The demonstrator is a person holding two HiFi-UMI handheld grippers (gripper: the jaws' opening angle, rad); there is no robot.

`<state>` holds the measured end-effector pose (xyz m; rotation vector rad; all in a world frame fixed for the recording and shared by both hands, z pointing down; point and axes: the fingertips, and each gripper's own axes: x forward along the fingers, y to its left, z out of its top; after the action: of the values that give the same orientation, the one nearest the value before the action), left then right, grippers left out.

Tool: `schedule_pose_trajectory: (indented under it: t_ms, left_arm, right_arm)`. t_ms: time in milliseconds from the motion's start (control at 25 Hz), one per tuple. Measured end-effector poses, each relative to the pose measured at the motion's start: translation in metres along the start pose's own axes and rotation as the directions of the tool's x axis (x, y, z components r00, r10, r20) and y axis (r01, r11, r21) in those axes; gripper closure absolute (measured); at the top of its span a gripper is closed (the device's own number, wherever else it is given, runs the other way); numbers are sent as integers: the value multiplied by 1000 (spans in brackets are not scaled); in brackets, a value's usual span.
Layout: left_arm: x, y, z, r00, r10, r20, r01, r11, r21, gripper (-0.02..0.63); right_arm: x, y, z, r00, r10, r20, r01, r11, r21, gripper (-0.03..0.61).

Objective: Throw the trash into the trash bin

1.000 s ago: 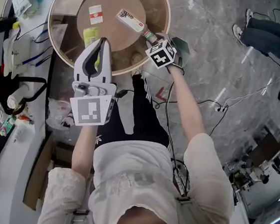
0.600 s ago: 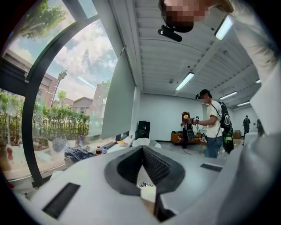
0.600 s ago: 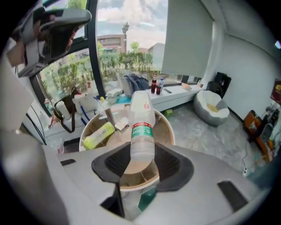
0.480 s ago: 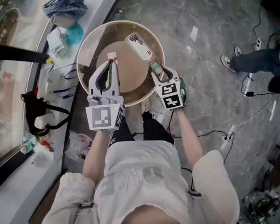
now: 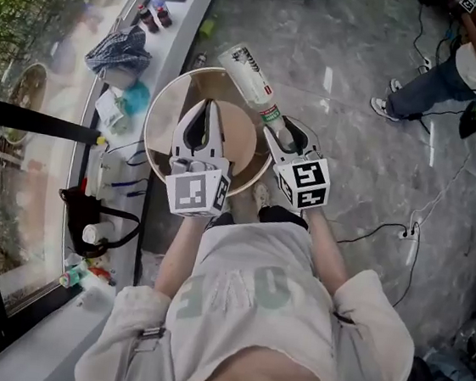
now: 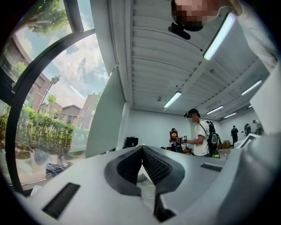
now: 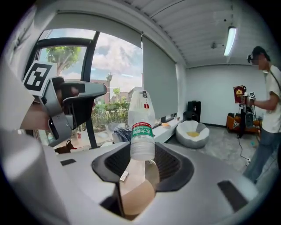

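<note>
Right gripper view: your right gripper (image 7: 143,154) clamps a clear plastic bottle (image 7: 141,115), green label band just beyond the jaws, print unreadable; your left gripper (image 6: 141,148) is closed, empty.

Left gripper (image 5: 206,109) and right gripper (image 5: 277,130) rise far above the round wood-and-glass table (image 5: 155,108). The clear green-labelled plastic bottle (image 5: 249,77) clamped between the right jaws rises too.

Pale lettered T-shirt (image 5: 251,298); grey left gripper (image 5: 207,105) and right gripper (image 5: 277,128) bear black-and-white marker cubes (image 5: 195,191).
</note>
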<state>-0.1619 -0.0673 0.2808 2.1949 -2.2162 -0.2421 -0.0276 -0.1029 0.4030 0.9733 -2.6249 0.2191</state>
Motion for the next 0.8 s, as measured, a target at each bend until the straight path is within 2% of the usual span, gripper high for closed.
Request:
schedule_pose_trajectory:
  t_ms: [200,320,440,560,800]
  left_arm:
    - [-1,-27,5,997,-74,3,74,997,2,601]
    - [3,-44,-2,993,-112,-23,112,994,12,601]
    - [13,-57,-18,990,-125,-67,125,992,5,601]
    - [22,-69,-50,983,-137,-125,135,991,-19,601]
    - [52,-113,-92,962,-197,-190,195,980,-32,601]
  right_arm:
    - [-19,-5,11,998,-44,34,43,999,24,402]
    - [-18,-30,-14,996,-88,-10,89,992,88,402]
    - [-18,-64,-51,989,-126,-74,137,977,162,402]
    - [-24,-96,-107,970,-173,-172,208,955,213,402]
    - [-44,-148,-219,891,-221,-396,335,909,246,402]
